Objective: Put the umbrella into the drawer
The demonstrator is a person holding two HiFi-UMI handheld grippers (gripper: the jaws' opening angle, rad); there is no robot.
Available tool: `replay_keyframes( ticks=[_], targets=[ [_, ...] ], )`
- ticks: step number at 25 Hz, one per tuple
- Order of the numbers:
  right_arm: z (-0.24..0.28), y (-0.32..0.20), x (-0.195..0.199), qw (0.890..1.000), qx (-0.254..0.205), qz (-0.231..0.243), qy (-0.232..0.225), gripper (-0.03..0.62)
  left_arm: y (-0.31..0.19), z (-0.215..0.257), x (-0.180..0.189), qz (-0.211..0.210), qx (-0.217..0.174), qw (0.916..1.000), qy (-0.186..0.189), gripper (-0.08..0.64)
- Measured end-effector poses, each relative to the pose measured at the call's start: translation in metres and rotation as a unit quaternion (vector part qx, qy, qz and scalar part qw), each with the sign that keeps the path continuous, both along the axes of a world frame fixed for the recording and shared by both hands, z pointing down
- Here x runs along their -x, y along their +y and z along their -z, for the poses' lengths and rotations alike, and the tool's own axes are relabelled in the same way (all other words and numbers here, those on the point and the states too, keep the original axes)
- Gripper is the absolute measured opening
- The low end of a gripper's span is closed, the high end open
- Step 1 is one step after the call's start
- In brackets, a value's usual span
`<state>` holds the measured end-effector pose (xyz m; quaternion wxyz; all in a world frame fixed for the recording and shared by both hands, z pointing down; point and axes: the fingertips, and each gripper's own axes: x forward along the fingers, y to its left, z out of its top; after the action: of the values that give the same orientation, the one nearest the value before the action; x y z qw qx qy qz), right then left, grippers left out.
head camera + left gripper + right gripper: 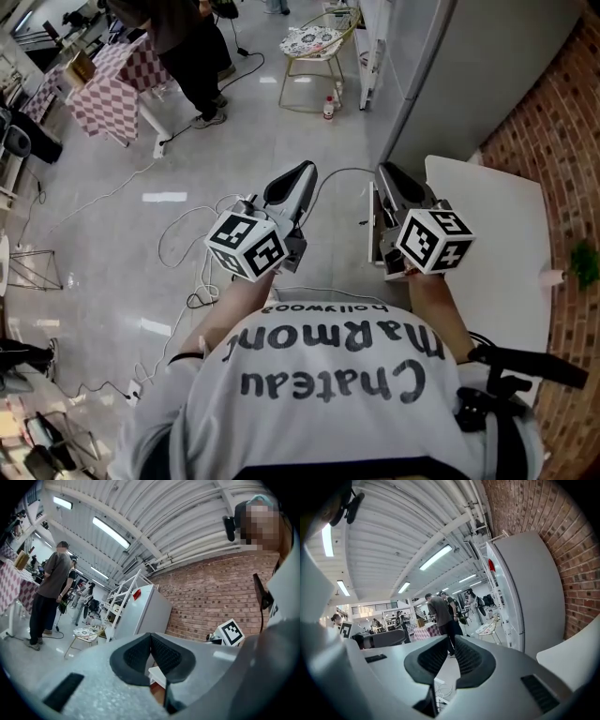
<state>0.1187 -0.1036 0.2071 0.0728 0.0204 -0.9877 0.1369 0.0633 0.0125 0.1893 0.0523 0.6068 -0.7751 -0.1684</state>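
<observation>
No umbrella shows in any view. Under my right gripper [384, 171], what looks like an open white drawer [375, 246] with a brown inside juts from the left edge of the white table [497, 244]. Through the left gripper's jaws a white edge of it [157, 676] shows. My left gripper [305, 169] hangs over the bare floor, left of the drawer. In its own view the left gripper [150, 635] is shut, pads meeting at the tips, holding nothing. My right gripper [453, 638] also has its jaws drawn together with nothing between them.
A tall grey cabinet [469, 66] stands behind the table, and a brick wall [553, 122] runs along the right. Cables [197, 253] trail over the floor below the left gripper. Farther off are a wire chair [314, 42], a checkered table [112, 80] and a standing person [192, 47].
</observation>
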Motion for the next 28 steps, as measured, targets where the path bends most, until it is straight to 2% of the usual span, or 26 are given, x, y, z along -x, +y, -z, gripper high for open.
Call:
replay_keyframes(
  ticks=[9, 18, 28],
  targets=[
    [-0.045, -0.007, -0.008, 0.995, -0.024, -0.024, 0.090, 0.029, 0.003, -0.044, 0.002, 0.031, 0.081, 0.9957, 0.032, 0.017],
    [-0.058, -0.020, -0.016, 0.992, -0.031, -0.040, 0.114, 0.025, 0.002, -0.054, 0.003, 0.044, 0.098, 0.9937, 0.033, 0.017],
    [-0.067, -0.029, -0.021, 0.991, -0.027, -0.046, 0.124, 0.025, -0.003, -0.058, 0.004, 0.049, 0.098, 0.9934, 0.034, 0.017]
  ],
)
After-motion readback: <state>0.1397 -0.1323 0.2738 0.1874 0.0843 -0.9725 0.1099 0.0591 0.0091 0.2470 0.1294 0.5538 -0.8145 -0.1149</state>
